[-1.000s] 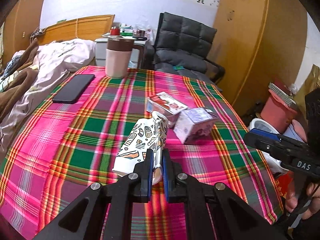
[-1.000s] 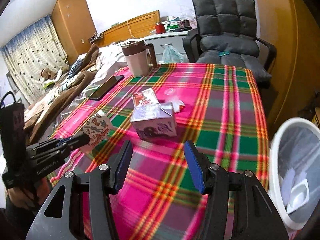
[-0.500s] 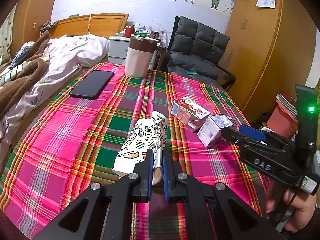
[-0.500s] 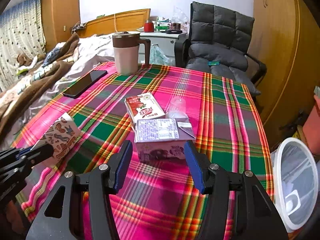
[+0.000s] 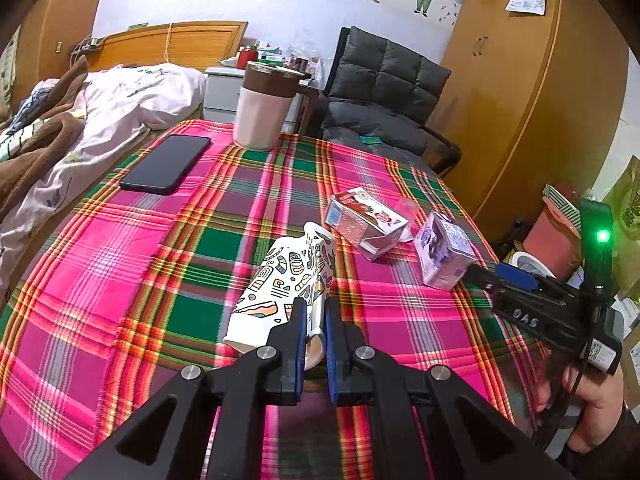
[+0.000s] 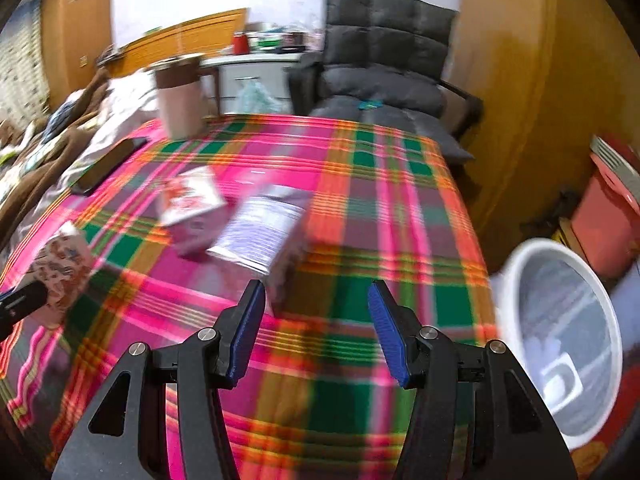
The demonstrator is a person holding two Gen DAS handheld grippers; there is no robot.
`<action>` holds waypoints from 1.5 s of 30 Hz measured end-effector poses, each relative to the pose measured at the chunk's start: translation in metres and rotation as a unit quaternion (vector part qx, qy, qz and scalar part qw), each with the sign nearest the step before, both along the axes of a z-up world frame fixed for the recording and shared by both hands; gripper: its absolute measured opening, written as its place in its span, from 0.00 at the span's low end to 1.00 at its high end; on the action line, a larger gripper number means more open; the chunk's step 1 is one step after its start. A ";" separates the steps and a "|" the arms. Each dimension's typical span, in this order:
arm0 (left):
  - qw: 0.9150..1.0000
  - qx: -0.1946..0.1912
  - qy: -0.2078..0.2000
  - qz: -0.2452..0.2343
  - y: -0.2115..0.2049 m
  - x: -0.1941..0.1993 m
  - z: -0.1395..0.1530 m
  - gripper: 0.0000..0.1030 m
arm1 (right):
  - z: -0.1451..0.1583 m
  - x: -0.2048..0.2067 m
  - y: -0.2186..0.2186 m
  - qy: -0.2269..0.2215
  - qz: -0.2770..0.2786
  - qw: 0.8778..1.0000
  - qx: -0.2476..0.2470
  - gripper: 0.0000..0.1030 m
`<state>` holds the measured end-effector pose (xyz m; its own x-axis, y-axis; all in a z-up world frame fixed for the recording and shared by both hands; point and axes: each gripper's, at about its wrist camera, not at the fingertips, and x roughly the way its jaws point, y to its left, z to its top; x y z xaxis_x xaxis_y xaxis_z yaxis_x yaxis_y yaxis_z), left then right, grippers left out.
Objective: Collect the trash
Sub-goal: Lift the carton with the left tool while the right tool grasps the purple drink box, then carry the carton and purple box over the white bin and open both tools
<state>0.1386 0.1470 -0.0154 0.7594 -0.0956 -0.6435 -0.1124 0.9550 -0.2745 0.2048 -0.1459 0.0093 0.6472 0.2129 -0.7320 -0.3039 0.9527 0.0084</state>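
Observation:
A crumpled white paper cup (image 5: pixel 286 284) with a coloured doodle print is pinched at its rim by my left gripper (image 5: pixel 314 312), which is shut on it above the plaid tablecloth (image 5: pixel 140 264). The same cup (image 6: pixel 60 264) shows blurred at the left of the right wrist view. A purple carton (image 5: pixel 444 252) and a red-and-white carton (image 5: pixel 362 218) lie side by side mid-table. My right gripper (image 6: pixel 316 300) is open, just short of the purple carton (image 6: pixel 260 236), nothing between its pads. In the left wrist view that gripper (image 5: pixel 516 284) reaches in from the right, held by a hand (image 5: pixel 592 404).
A white bin (image 6: pixel 560 336) with a liner stands off the table's right edge beside a pink tub (image 6: pixel 608 216). A black phone (image 5: pixel 166 164) and a pink mug with a brown lid (image 5: pixel 266 108) sit at the far side. A grey chair (image 5: pixel 384 92) stands behind, a bed (image 5: pixel 100 112) at the left.
My right gripper has swung away from the bin toward the cartons and tipped down over the purple one; its view is now blurred. The left gripper still holds the cup and barely shifted.

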 end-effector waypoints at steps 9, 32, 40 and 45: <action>1.000 -0.002 0.000 -0.007 -0.008 0.003 0.000 0.08 | 0.010 -0.011 0.022 0.003 0.053 0.997 0.063 0.60; 1.000 -0.001 0.004 -0.019 -0.025 0.005 0.004 0.08 | 0.015 -0.007 0.009 0.009 0.064 0.996 0.067 0.39; 0.999 0.005 -0.001 -0.043 -0.054 0.000 0.014 0.08 | 0.024 -0.019 -0.013 -0.002 0.057 0.996 0.075 0.39; 0.998 0.008 -0.003 -0.059 -0.074 -0.001 0.019 0.08 | 0.029 -0.026 -0.029 -0.007 0.047 0.996 0.080 0.39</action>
<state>0.1380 0.0733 0.0039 0.7466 -0.1747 -0.6419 0.0035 0.9659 -0.2588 0.1783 -0.1753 0.0380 0.6286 0.3871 -0.6745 -0.3935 0.9064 0.1535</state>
